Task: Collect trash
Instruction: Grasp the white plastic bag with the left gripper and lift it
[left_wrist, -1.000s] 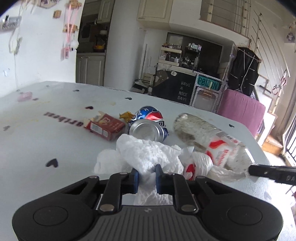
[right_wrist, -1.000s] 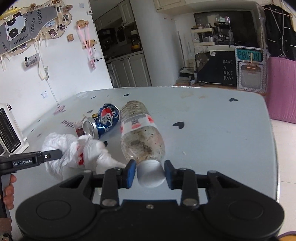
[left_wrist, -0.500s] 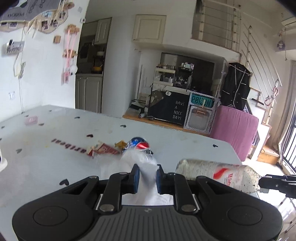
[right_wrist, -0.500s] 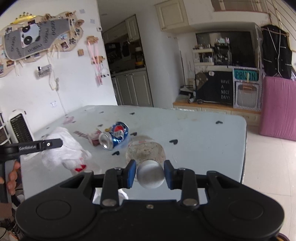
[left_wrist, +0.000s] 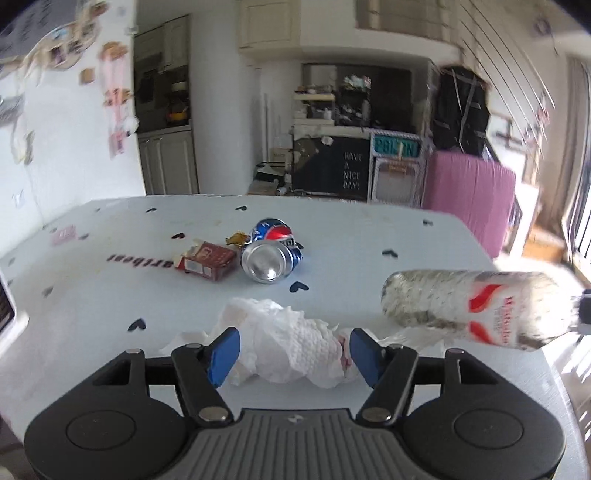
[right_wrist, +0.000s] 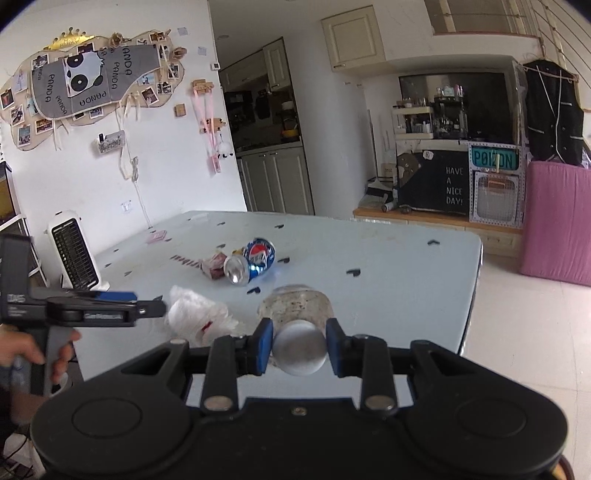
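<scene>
Left gripper: jaws have just been opening and stand apart; crumpled paper towel is seen between them, pads not pressing. Right gripper: clamped on the white cap of the plastic bottle, held above the table. 1 crushed soda can and 1 red carton are seen on the table.
</scene>
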